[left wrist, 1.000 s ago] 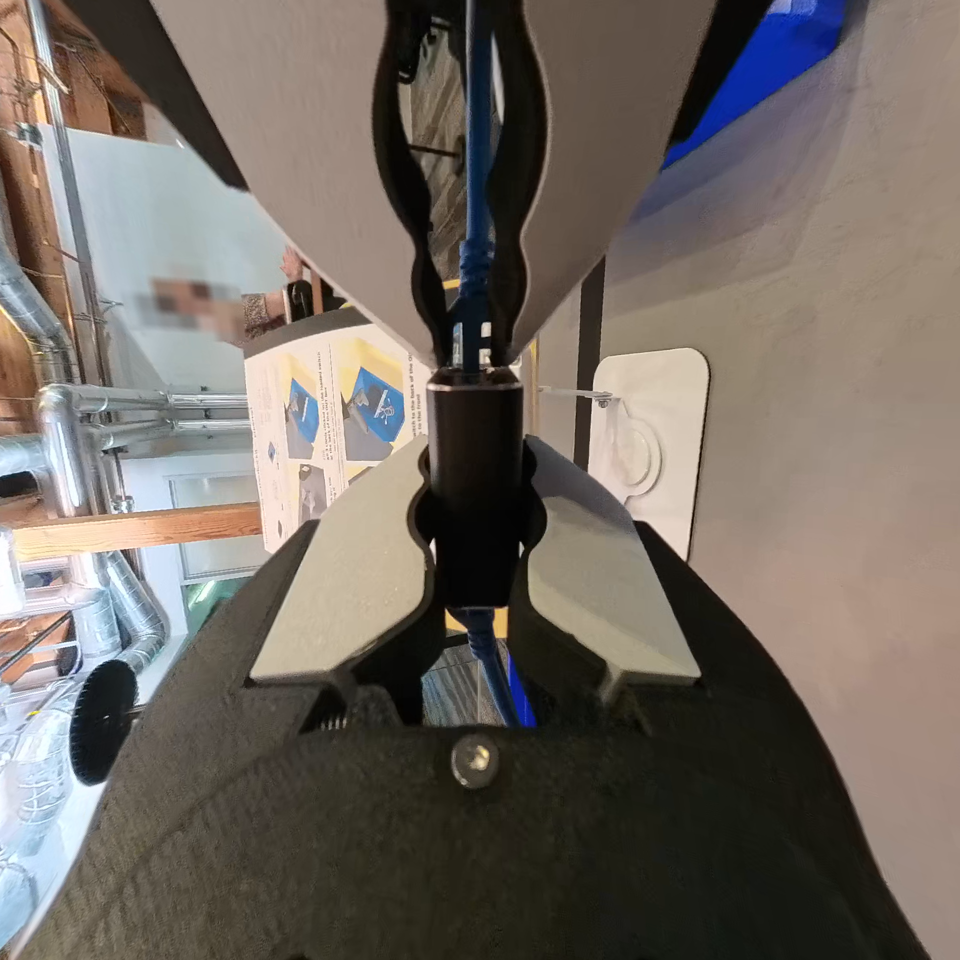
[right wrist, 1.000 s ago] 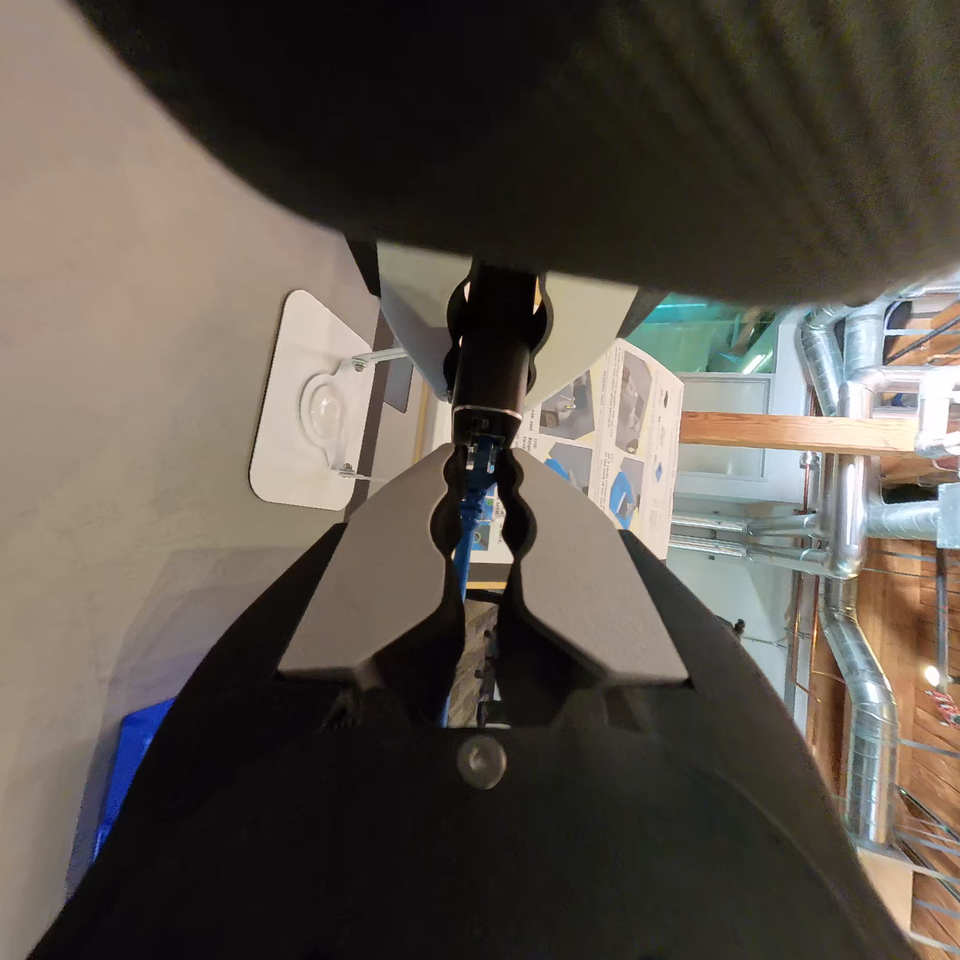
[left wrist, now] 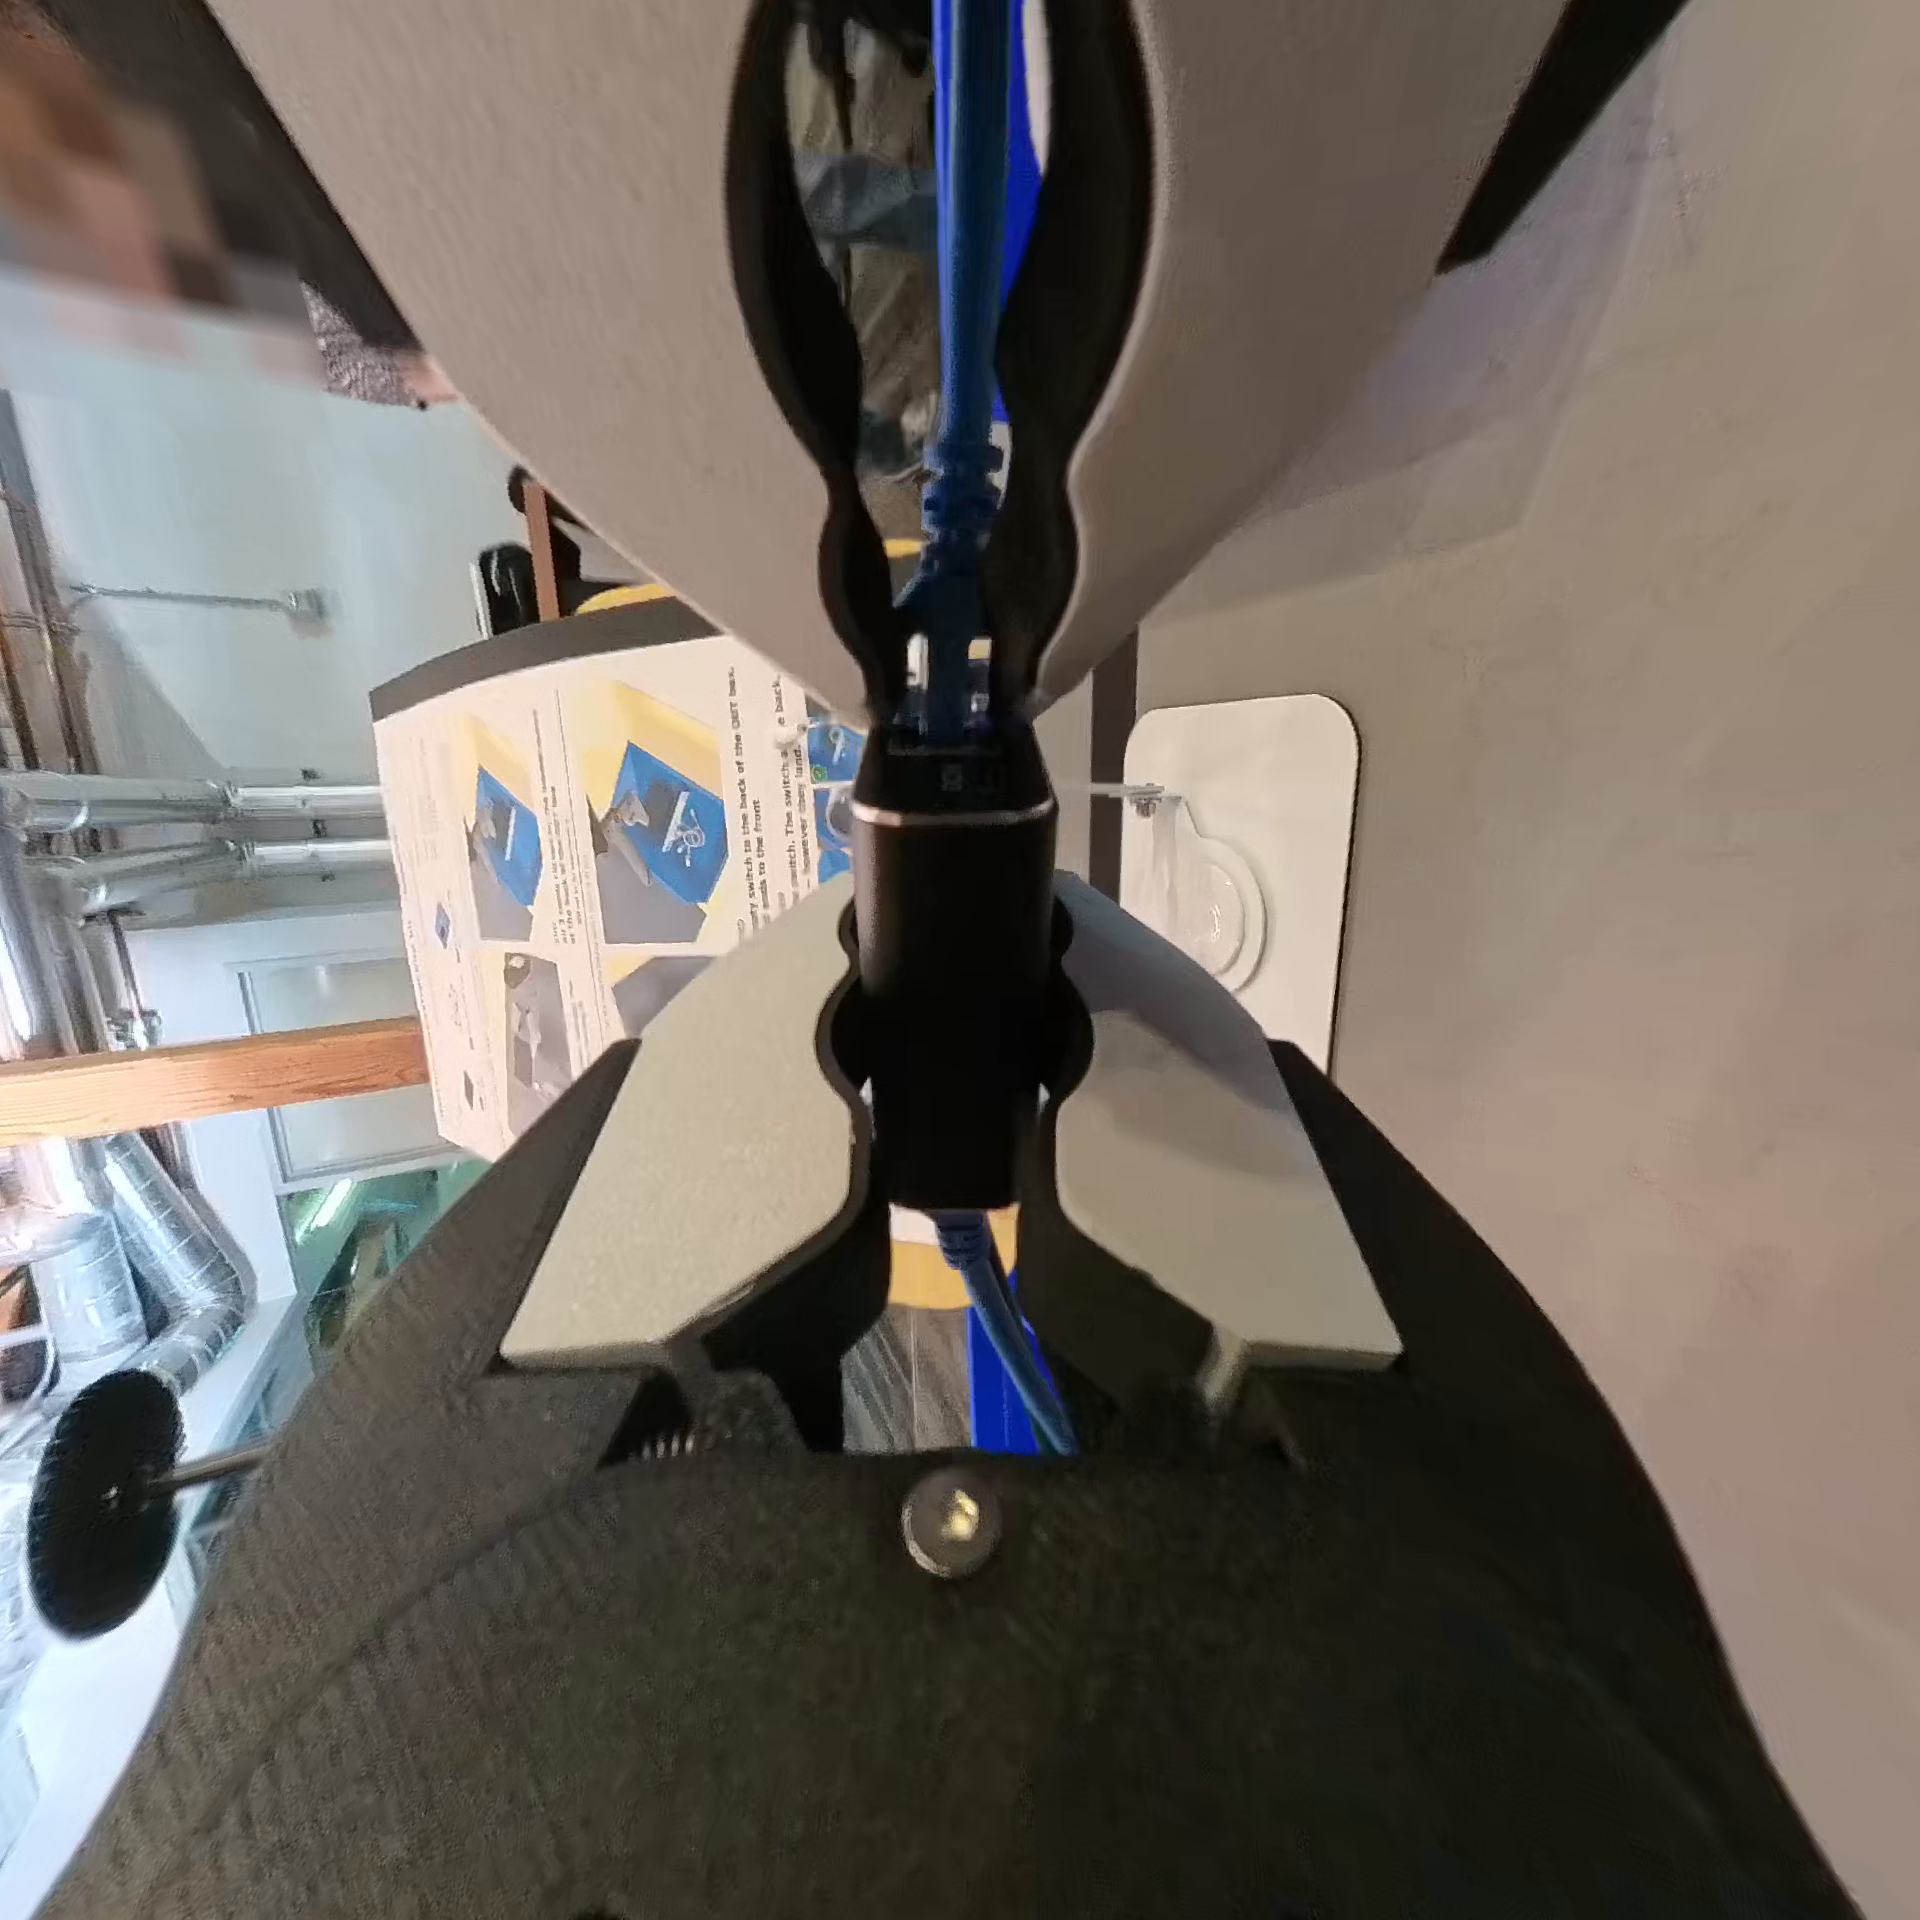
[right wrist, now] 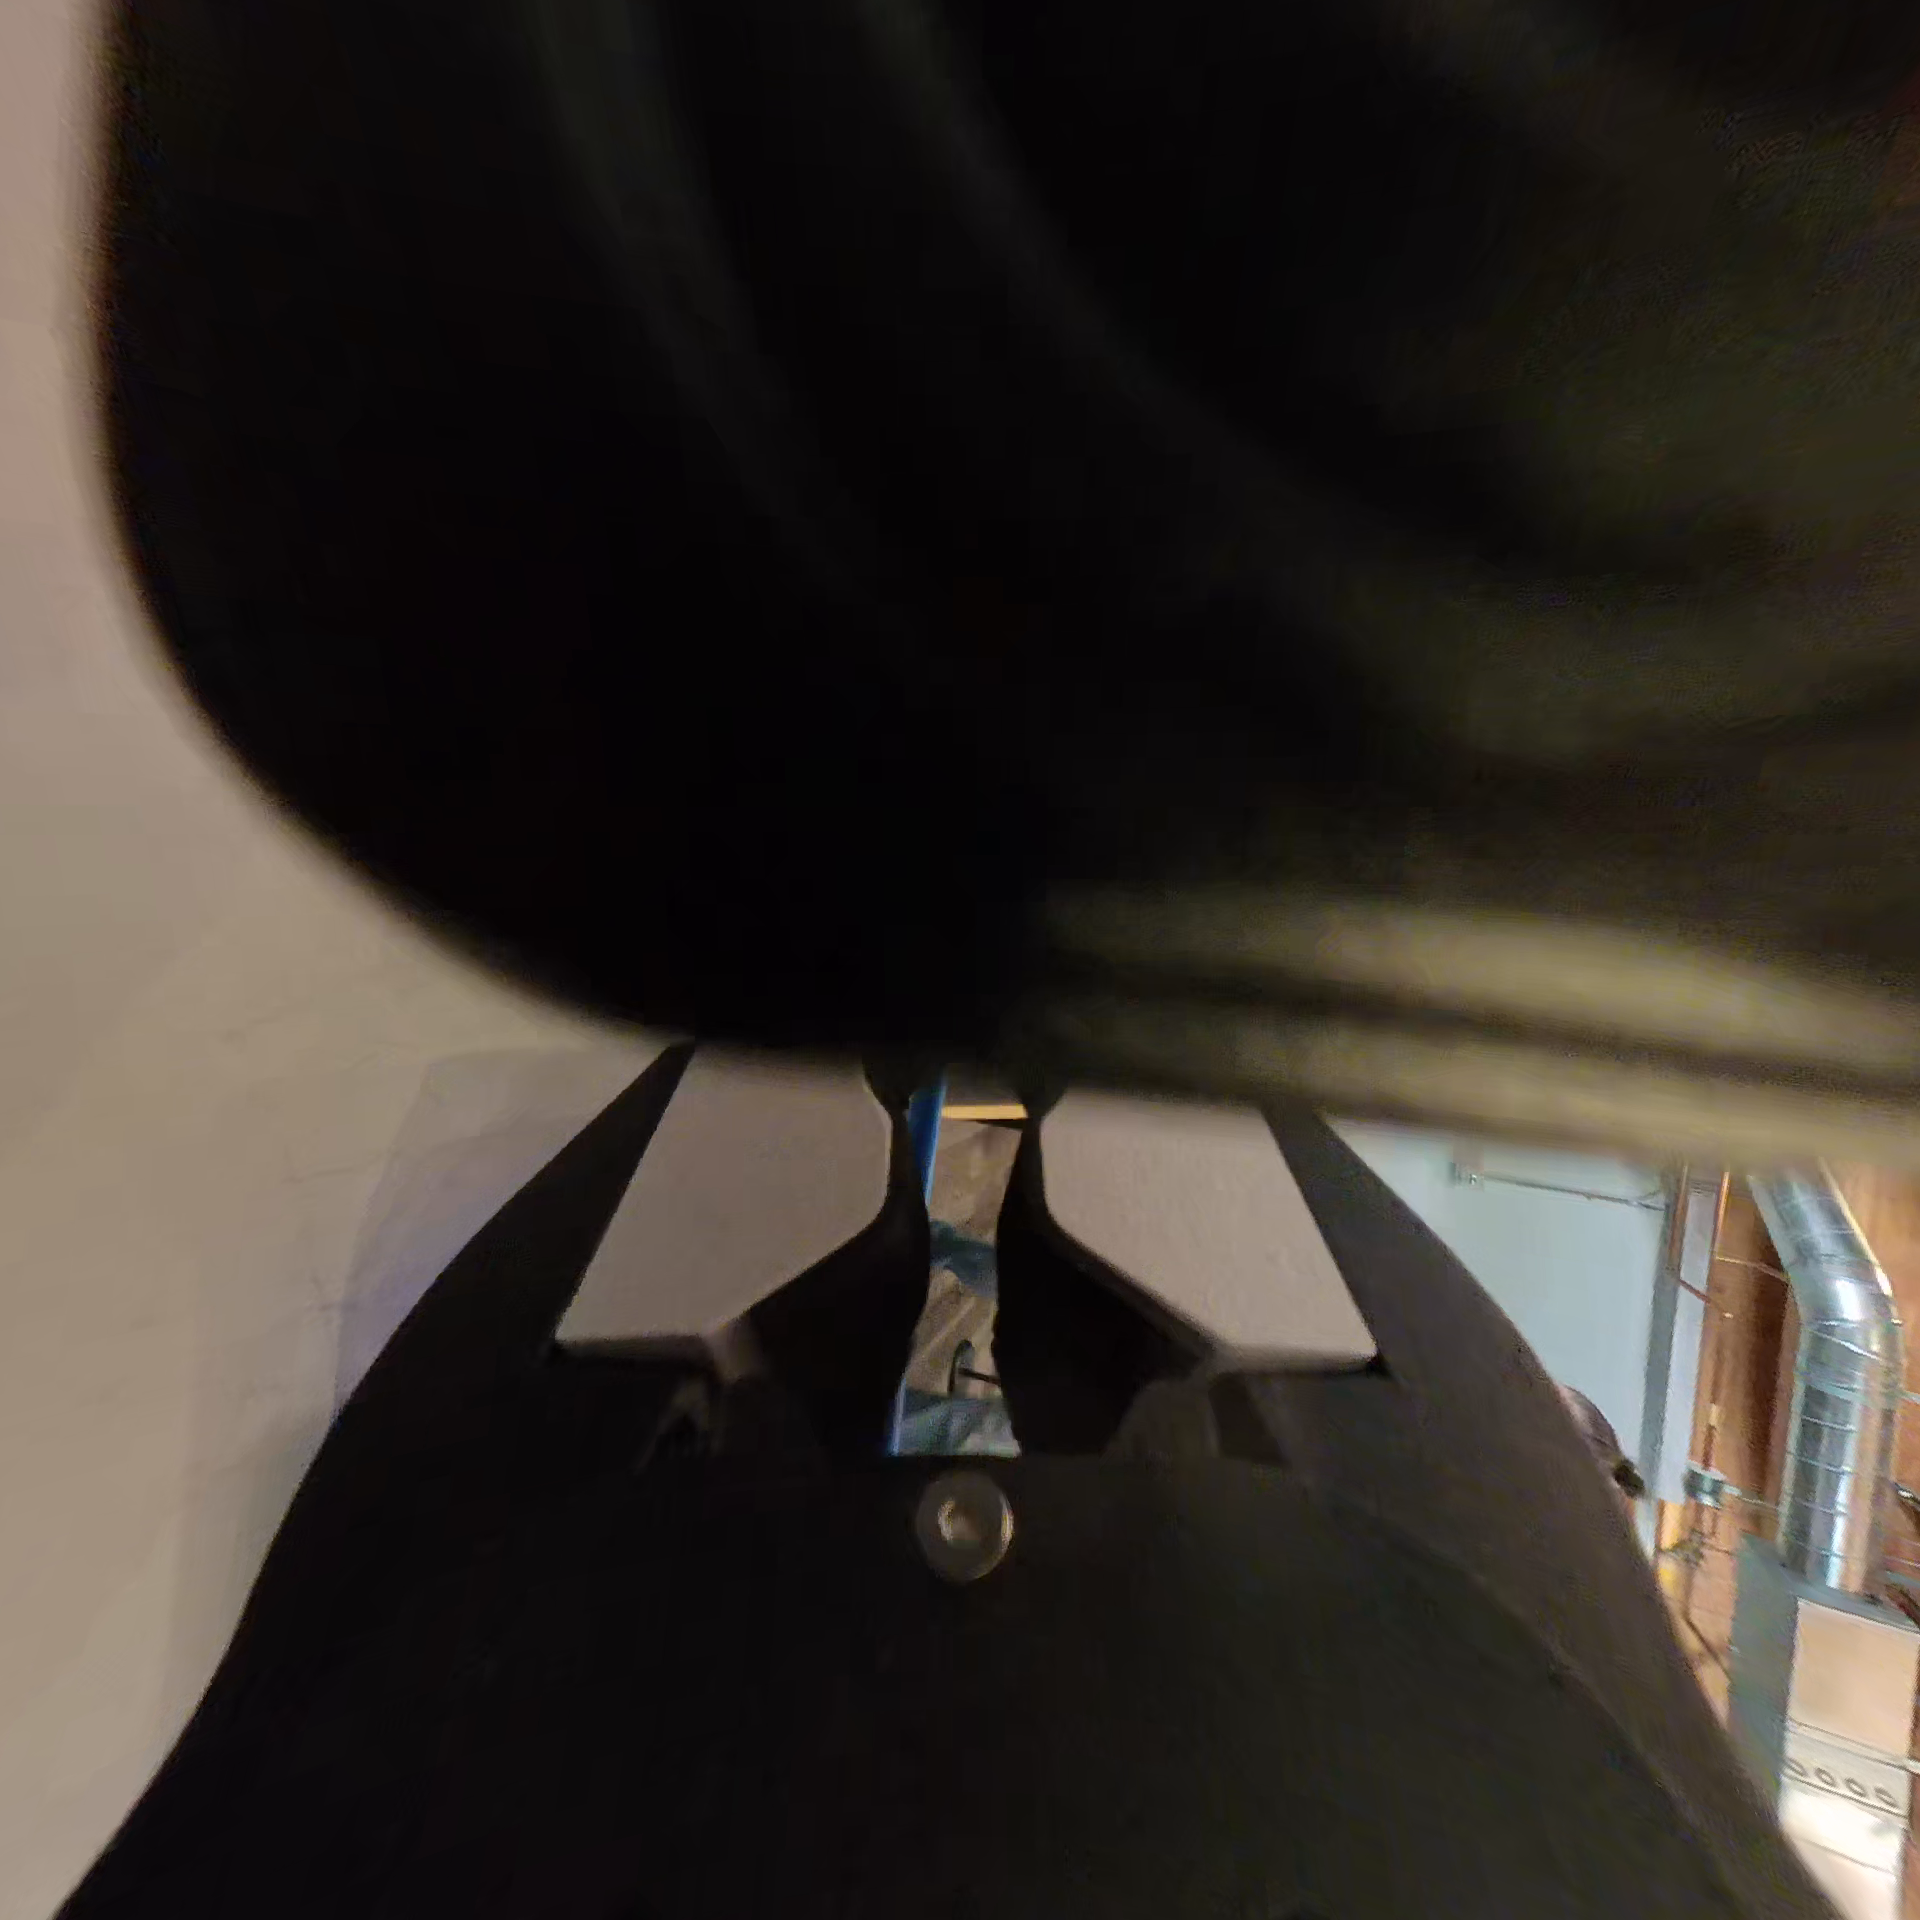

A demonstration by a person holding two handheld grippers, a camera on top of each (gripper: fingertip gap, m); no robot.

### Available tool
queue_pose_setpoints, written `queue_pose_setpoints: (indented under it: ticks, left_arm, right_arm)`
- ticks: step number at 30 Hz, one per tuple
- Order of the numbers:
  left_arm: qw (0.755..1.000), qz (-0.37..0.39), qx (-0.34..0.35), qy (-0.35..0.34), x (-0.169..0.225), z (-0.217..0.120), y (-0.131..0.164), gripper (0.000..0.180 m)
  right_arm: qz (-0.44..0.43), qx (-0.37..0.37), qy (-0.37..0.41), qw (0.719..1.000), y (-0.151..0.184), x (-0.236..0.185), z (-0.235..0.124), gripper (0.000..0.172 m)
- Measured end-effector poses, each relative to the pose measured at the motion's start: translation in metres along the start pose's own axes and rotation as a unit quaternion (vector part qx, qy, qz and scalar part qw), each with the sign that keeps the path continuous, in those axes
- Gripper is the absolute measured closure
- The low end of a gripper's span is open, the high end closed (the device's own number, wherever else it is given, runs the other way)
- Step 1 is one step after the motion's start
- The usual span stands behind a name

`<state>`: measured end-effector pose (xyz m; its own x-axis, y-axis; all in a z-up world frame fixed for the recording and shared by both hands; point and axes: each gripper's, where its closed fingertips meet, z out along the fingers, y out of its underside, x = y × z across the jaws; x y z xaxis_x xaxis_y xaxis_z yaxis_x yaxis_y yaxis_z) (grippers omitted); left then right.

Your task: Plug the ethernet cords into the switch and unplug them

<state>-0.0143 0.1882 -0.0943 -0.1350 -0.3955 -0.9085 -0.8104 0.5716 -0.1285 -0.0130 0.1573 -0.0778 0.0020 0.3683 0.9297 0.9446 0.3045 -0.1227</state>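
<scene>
Tongs (left wrist: 951,831) closer; grey wall (left wrist: 1662,935).

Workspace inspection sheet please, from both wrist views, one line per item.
Surface: grey surface along the right of the left wrist view; a white plate with a clear hook is fixed on it.
Job's things: black coupler-like body with a blue ethernet cord plugged in at the far end and another blue cord leaving the near end.
Clutter: nothing seen.
Grippers: left gripper jaws shut on the black body; right gripper jaws flank the far cord's plug, grip unclear. Right wrist view mostly blocked and blurred.
Cables: both blue, no tangles visible.
Surroundings: instruction sheet, metal ducts, wooden beam.
</scene>
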Motion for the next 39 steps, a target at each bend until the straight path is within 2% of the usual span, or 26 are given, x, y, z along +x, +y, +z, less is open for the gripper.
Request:
queue_pose_setpoints:
  ticks: [1,3,6,8,9,10,14,17,18,19,22,25,27,32,36,39]
  left_arm:
    - [1.0,0.001,0.005,0.006,0.0,-0.002,-0.001,0.153]
    - [1.0,0.003,0.013,-0.019,-0.008,-0.007,-0.006,0.153]
    - [0.999,-0.007,0.044,-0.022,-0.011,-0.01,-0.013,0.153]
    - [0.997,0.004,0.063,-0.04,-0.012,-0.011,-0.02,0.13]
    - [0.997,0.01,0.067,-0.042,-0.01,-0.012,-0.022,0.138]
    - [0.997,0.017,0.069,-0.031,-0.005,-0.012,-0.023,0.153]
    - [0.997,0.013,0.067,-0.033,-0.004,-0.012,-0.024,0.153]
    - [0.998,0.021,0.039,-0.035,-0.003,-0.012,-0.021,0.153]
    - [0.999,0.026,0.029,-0.033,-0.003,-0.012,-0.02,0.153]
    - [0.999,0.029,0.026,-0.033,-0.004,-0.011,-0.019,0.153]
    - [0.998,0.03,0.039,-0.027,-0.007,-0.012,-0.016,0.153]
    - [0.994,0.001,0.104,0.03,0.001,-0.017,-0.023,0.154]
    - [0.99,-0.023,0.132,0.046,-0.001,-0.019,-0.026,0.154]
    - [0.976,-0.087,0.18,0.085,-0.007,-0.02,-0.021,0.154]
    - [0.963,-0.131,0.216,0.094,-0.019,-0.026,-0.014,0.154]
    - [0.952,-0.16,0.241,0.099,-0.027,-0.031,-0.019,0.154]
  right_arm:
    - [0.007,0.008,0.0,1.0,-0.002,0.001,-0.001,0.159]
    - [0.026,0.021,0.005,0.999,-0.002,0.007,-0.003,0.159]
    - [0.03,0.015,0.013,0.999,-0.001,0.012,-0.005,0.159]
    - [0.017,0.018,0.008,1.0,-0.004,0.008,-0.004,0.161]
    - [0.014,0.022,0.01,1.0,-0.006,0.007,-0.004,0.16]
    - [0.01,0.02,0.013,1.0,-0.007,0.007,-0.005,0.16]
    - [0.006,0.026,0.006,1.0,-0.005,0.005,-0.006,0.159]
    - [0.015,0.047,0.001,0.999,-0.003,0.004,-0.008,0.158]
    - [0.013,0.049,0.002,0.999,-0.002,0.005,-0.009,0.154]
    - [0.01,0.058,0.003,0.998,0.0,0.006,-0.011,0.141]
    - [0.031,0.107,-0.023,0.993,0.0,0.005,-0.022,0.132]
    - [0.095,0.211,-0.066,0.971,-0.007,0.01,-0.043,0.132]
    - [0.122,0.248,-0.084,0.957,-0.006,0.015,-0.051,0.135]
    - [0.172,0.349,-0.124,0.913,-0.013,0.029,-0.09,0.11]
    - [0.208,0.379,-0.049,0.9,0.02,0.058,-0.126,0.105]
    - [0.252,0.355,-0.022,0.9,0.057,0.061,-0.113,0.108]
